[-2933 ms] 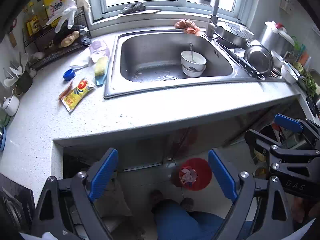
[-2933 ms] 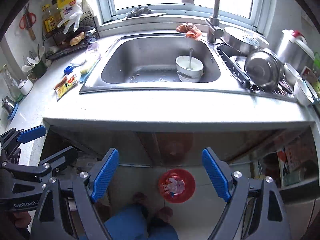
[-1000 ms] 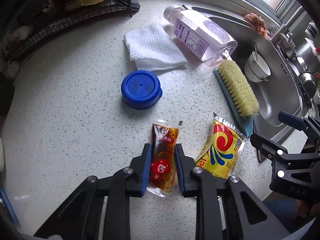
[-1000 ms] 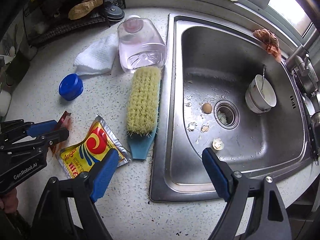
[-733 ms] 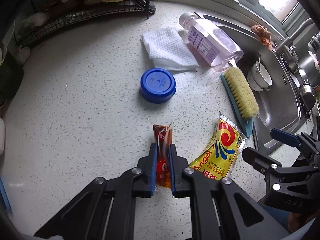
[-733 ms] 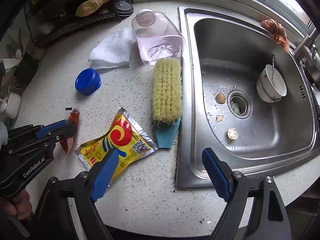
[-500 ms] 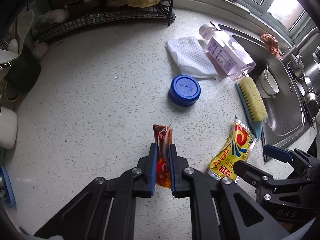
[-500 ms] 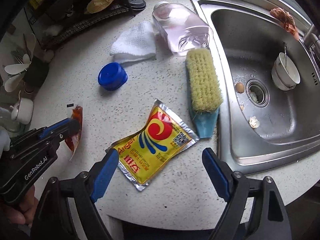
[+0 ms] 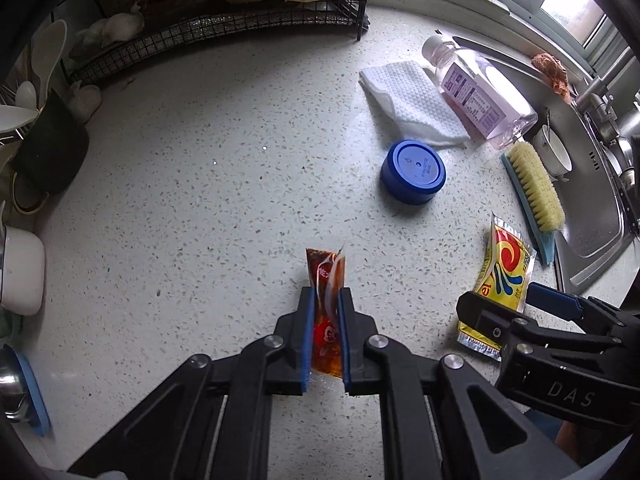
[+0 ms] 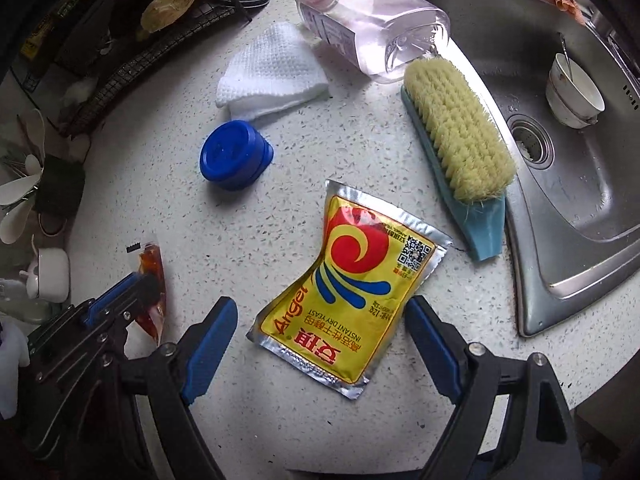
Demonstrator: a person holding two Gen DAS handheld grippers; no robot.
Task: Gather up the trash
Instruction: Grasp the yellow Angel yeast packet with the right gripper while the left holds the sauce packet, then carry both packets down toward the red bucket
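My left gripper [image 9: 325,300] is shut on a small red-brown sauce sachet [image 9: 326,280] and holds it above the speckled counter; the sachet also shows in the right wrist view [image 10: 151,280]. My right gripper [image 10: 320,332] is open, its blue fingers on either side of the lower end of a yellow Angel yeast packet [image 10: 352,280] that lies flat on the counter. The packet also shows in the left wrist view [image 9: 502,272], partly under the right gripper.
A blue lid [image 10: 234,154], a white cloth [image 10: 272,72], a lying clear bottle [image 10: 372,20] and a scrubbing brush [image 10: 456,136] lie behind the packet. The steel sink [image 10: 580,184] with a bowl is at the right. A wire rack [image 9: 224,20] lines the back.
My left gripper has lifted the sachet off the counter and drawn back. My right gripper has moved down and left over the yellow packet, which now lies between its fingers.
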